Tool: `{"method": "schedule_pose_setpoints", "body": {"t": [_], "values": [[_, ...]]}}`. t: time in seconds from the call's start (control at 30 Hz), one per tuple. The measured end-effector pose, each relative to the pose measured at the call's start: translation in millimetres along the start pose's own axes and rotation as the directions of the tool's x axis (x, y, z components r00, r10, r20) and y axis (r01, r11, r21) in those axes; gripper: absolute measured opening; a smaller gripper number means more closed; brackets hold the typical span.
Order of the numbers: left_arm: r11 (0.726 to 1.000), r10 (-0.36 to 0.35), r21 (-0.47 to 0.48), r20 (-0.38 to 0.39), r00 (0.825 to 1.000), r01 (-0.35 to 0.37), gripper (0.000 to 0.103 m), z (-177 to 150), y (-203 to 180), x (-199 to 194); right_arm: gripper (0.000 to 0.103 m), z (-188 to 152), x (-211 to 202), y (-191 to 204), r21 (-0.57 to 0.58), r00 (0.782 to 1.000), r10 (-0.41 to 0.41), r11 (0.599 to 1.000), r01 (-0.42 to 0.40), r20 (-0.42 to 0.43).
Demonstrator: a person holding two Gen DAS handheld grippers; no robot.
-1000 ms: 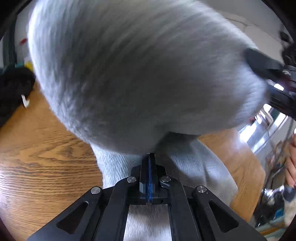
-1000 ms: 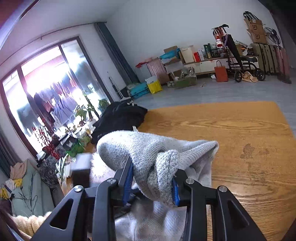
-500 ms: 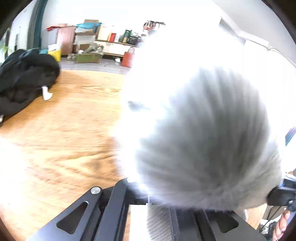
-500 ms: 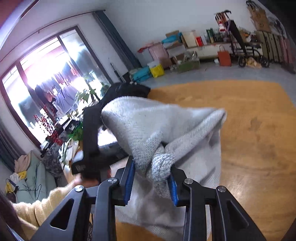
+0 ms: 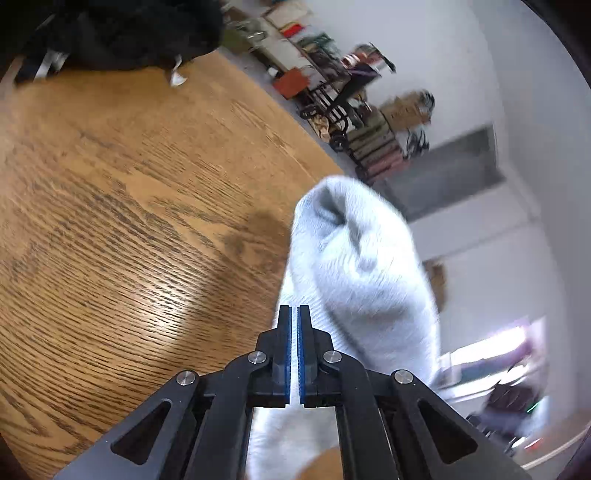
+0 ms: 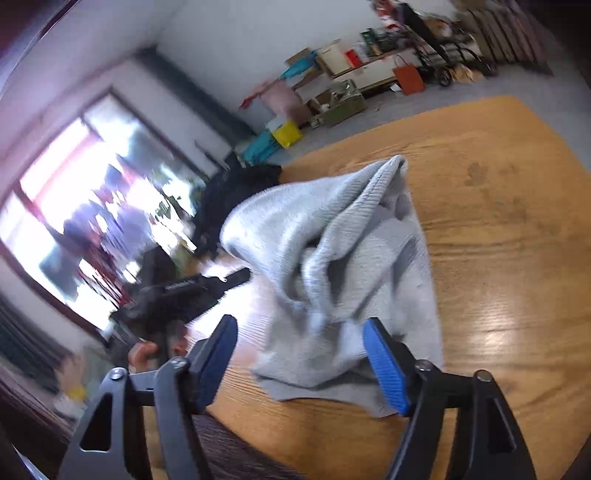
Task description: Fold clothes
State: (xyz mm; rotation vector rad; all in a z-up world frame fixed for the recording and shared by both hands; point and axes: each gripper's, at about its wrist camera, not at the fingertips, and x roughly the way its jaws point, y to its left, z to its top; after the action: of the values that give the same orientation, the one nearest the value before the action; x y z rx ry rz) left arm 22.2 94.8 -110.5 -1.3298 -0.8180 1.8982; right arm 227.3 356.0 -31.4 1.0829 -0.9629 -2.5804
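Note:
A light grey knit garment (image 6: 332,221) lies bunched on the wooden table (image 6: 498,240). My right gripper (image 6: 299,325) hangs over its near edge. Its jaws are opening wide, with the cloth loose between the blue pads (image 6: 384,369) and nothing pinched. In the left wrist view the same garment (image 5: 362,266) stands in a blurred fold just right of my left gripper (image 5: 294,308). Those jaws are a thin slit apart and opening, and no cloth shows gripped between them. The left gripper's black body (image 6: 192,291) and the hand (image 6: 144,354) holding it appear at the garment's left.
A black garment (image 5: 129,29) is heaped at the table's far end, also visible as a dark pile (image 6: 236,192) in the right wrist view. Bare wood (image 5: 129,221) stretches left of the grey garment. Boxes, bags and a cart line the far wall.
The right jaws, earlier clamped on a knot of grey cloth, have spread and the garment has dropped to the table. The left gripper has rolled and swung away, and the cloth no longer fills its view.

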Motion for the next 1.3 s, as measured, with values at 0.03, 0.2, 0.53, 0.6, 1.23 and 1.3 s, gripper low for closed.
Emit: {"method": "schedule_pose_setpoints", "body": {"t": [0.03, 0.2, 0.53, 0.6, 1.23, 1.3], "values": [[0.999, -0.019, -0.032, 0.008, 1.000, 0.019, 0.016, 2.1, -2.0, -2.5, 0.077, -0.3, 0.2, 1.1, 0.047, 0.999, 0.032, 0.998, -0.032, 0.006], [0.985, -0.020, -0.171, 0.070, 0.997, 0.032, 0.055, 5.9, -10.2, -13.6, 0.080, -4.0, 31.0, -2.5, 0.261, 0.997, 0.078, 0.962, -0.081, 0.021], [0.945, -0.060, -0.309, 0.158, 0.986, 0.107, 0.078, -10.0, -9.7, -26.9, 0.080, -15.7, 38.1, 1.5, 0.491, 0.979, -0.054, 0.870, -0.050, 0.196], [0.955, -0.047, -0.287, 0.116, 0.992, 0.079, 0.078, -11.9, -21.3, -14.4, 0.080, -14.0, 39.6, -0.3, 0.534, 0.971, -0.080, 0.844, -0.054, 0.226], [0.982, 0.056, -0.182, 0.076, 0.996, -0.042, 0.042, 1.6, -39.1, 35.3, 0.068, 14.6, 107.9, -17.7, 0.729, 0.978, -0.117, 0.683, -0.048, 0.174], [0.987, 0.063, -0.152, 0.072, 0.995, -0.052, 0.040, 2.0, -43.1, 33.7, 0.053, 17.2, 110.6, -23.7, 0.703, 0.983, -0.082, 0.709, -0.057, 0.163]]}}
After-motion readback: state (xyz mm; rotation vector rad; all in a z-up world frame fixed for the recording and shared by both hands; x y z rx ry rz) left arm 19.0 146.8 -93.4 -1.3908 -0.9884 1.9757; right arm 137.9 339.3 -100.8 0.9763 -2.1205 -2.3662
